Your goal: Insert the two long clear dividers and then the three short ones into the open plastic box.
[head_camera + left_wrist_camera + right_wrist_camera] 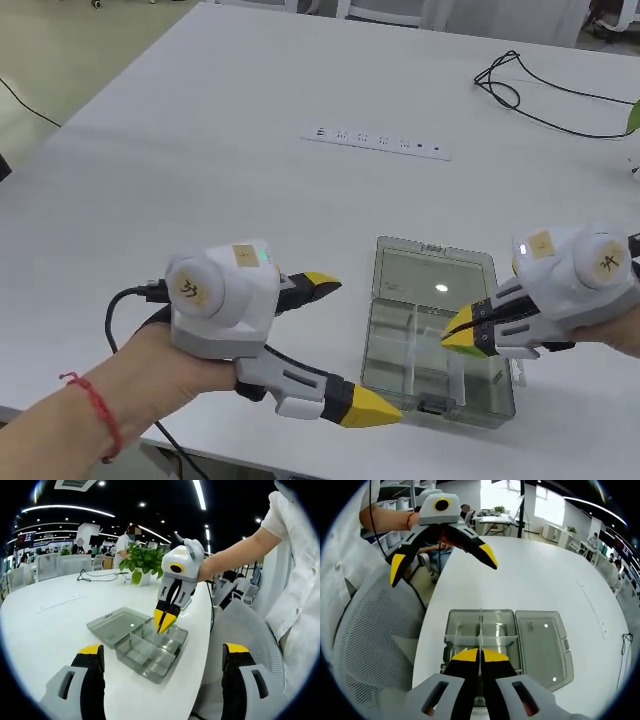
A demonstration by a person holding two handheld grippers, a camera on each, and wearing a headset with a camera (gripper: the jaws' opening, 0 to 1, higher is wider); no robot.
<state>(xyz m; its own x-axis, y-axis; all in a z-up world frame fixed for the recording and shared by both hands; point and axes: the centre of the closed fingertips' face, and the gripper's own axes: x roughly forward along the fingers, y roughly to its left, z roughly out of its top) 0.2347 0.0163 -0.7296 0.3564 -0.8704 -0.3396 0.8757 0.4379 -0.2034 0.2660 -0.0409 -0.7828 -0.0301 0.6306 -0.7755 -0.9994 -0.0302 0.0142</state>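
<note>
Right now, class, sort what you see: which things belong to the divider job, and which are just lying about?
Job in hand:
open plastic box
clear divider, held in the shut right gripper
open left gripper

Lying about:
power strip
black cable
potted plant

1. Left gripper [345,345]: held low at the left of the head view. Jaws spread wide, yellow tips well apart, pointing to the right.
2. Left hand [170,365]: wrapped around the gripper body from behind. Forearm bare, with a red cord [95,410] round the wrist.
3. Right gripper [466,336]: angled down and to the left. Yellow tips closed together on a thin clear divider [480,625], held edge-on.
4. Right arm [235,552]: bare forearm stretched forward, white short sleeve at the upper arm.
5. Both grippers: apart, tips facing one another.
</note>
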